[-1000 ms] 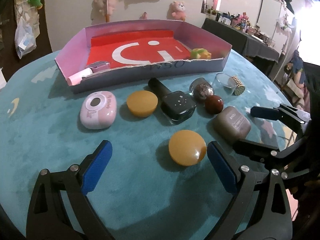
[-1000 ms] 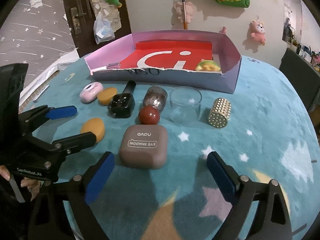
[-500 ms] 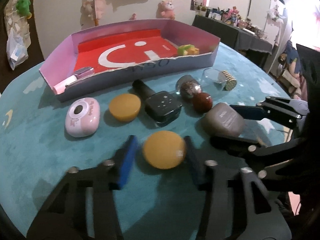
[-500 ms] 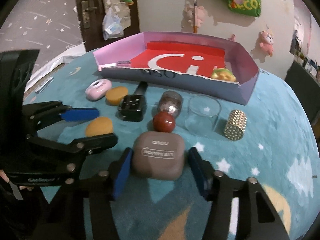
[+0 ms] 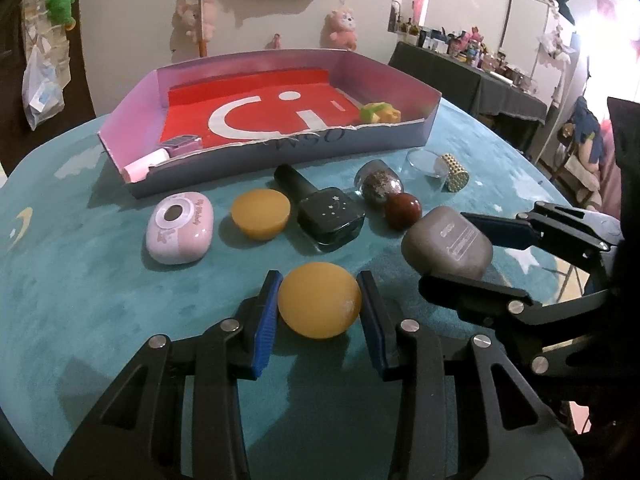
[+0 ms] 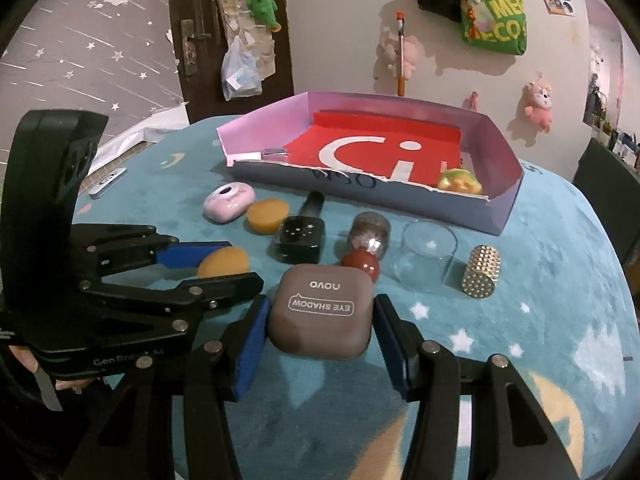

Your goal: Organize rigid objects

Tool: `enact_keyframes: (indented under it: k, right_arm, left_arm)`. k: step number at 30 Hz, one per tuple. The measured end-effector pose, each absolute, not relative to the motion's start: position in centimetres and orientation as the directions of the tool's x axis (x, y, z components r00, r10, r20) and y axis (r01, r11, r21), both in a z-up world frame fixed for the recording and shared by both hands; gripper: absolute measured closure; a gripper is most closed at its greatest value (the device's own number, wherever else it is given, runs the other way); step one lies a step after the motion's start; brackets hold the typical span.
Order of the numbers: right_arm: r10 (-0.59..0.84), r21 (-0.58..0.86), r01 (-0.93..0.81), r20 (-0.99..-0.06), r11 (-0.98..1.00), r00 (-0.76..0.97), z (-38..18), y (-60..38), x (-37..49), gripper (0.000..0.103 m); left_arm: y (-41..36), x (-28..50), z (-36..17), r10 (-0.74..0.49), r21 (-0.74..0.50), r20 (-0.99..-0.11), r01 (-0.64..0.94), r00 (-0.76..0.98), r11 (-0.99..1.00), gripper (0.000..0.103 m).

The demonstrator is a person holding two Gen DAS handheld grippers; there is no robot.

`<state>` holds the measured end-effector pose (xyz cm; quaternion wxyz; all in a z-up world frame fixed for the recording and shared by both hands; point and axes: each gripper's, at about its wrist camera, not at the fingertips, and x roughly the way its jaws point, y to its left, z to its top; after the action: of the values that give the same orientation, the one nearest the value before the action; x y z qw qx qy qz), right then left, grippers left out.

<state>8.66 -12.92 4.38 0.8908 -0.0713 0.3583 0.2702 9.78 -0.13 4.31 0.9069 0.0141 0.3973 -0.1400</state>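
Observation:
My left gripper (image 5: pixel 318 316) is shut on an orange dome-shaped piece (image 5: pixel 319 305), its blue pads against both sides. My right gripper (image 6: pixel 320 332) is shut on a brown eye shadow case (image 6: pixel 322 312); that case also shows in the left wrist view (image 5: pixel 447 242). Both objects look slightly raised off the teal cloth. A pink-walled box with a red floor (image 5: pixel 400 136) stands behind the row, holding a yellow-green toy (image 5: pixel 379 113) and a pink tube (image 5: pixel 146 164).
On the cloth lie a pink oval case (image 5: pixel 179 227), a second orange dome (image 5: pixel 261 218), a black bottle (image 5: pixel 324 208), a glitter jar (image 5: pixel 378 182), a red ball (image 5: pixel 403 209), a clear glass (image 6: pixel 426 254) and a gold studded cylinder (image 6: pixel 480 271).
Both grippers went from wide open to closed: the left around the orange dome, the right around the eye shadow case. Both moved forward over their objects.

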Motion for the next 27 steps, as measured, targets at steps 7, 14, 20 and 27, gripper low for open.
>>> enact_keyframes:
  k: [7, 14, 20, 27]
  right_arm:
    - [0.423, 0.065, -0.536, -0.696, 0.841, 0.58, 4.0, -12.34, 8.71, 0.048]
    - [0.422, 0.067, -0.534, -0.699, 0.843, 0.577, 3.84, -12.32, 8.68, 0.048]
    - [0.42, 0.069, -0.533, -0.703, 0.843, 0.574, 3.63, -12.28, 8.67, 0.048]
    - [0.417, 0.07, -0.53, -0.708, 0.845, 0.57, 3.4, -12.25, 8.74, 0.048]
  left_arm:
    - [0.44, 9.41, 4.52, -0.244, -0.093, -0.715, 0.257, 0.655, 0.962, 0.067]
    - [0.35, 9.45, 4.49, -0.253, -0.097, -0.714, 0.266, 0.653, 0.959, 0.067]
    - [0.29, 9.41, 4.46, -0.252, -0.096, -0.714, 0.265, 0.653, 0.959, 0.067]
    - [0.27, 9.39, 4.44, -0.253, -0.096, -0.714, 0.266, 0.653, 0.959, 0.067]
